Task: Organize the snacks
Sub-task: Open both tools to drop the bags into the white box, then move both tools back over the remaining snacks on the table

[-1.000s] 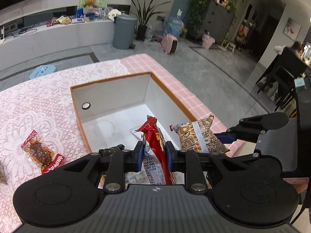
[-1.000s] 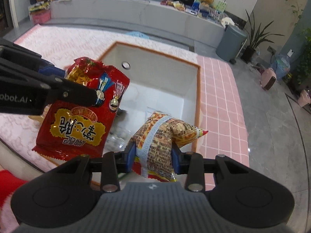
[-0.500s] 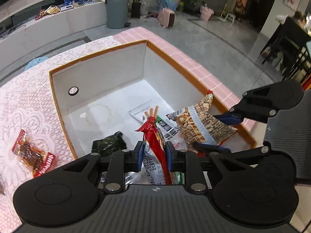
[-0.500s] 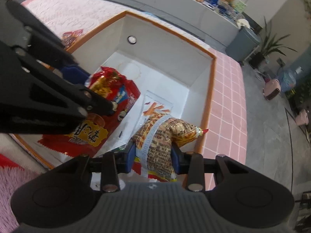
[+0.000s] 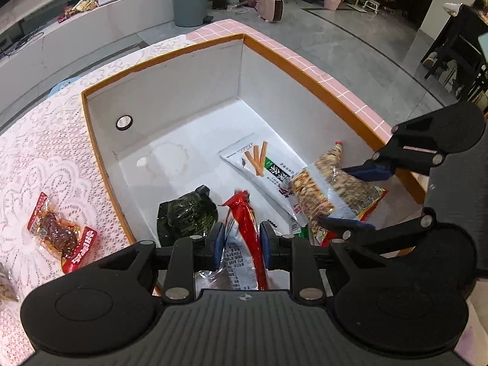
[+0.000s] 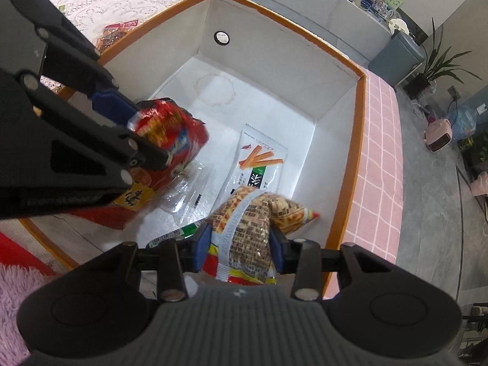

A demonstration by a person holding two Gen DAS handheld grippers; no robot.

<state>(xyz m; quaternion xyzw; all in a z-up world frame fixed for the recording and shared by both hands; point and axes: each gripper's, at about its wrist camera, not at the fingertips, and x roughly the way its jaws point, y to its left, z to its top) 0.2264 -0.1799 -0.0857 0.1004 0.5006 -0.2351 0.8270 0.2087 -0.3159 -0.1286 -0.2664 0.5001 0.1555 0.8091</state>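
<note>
Left gripper (image 5: 239,241) is clamped on a red snack bag (image 5: 248,238) over the box's (image 5: 164,61) near edge. Right gripper (image 5: 353,196) is opening around a tan patterned bag (image 5: 332,192) — near the right wall. Dark green packet (image 5: 189,213) sits by the near-left wall.

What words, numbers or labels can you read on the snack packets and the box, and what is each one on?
"2026": start of a printed number on the white strip of the brown patterned bag; the rest blurs.
Red bag: Chinese characters on a yellow panel, partly hidden, unreadable.
White stick-snack packet: characters on a green label, too small.
Box: none.
</note>
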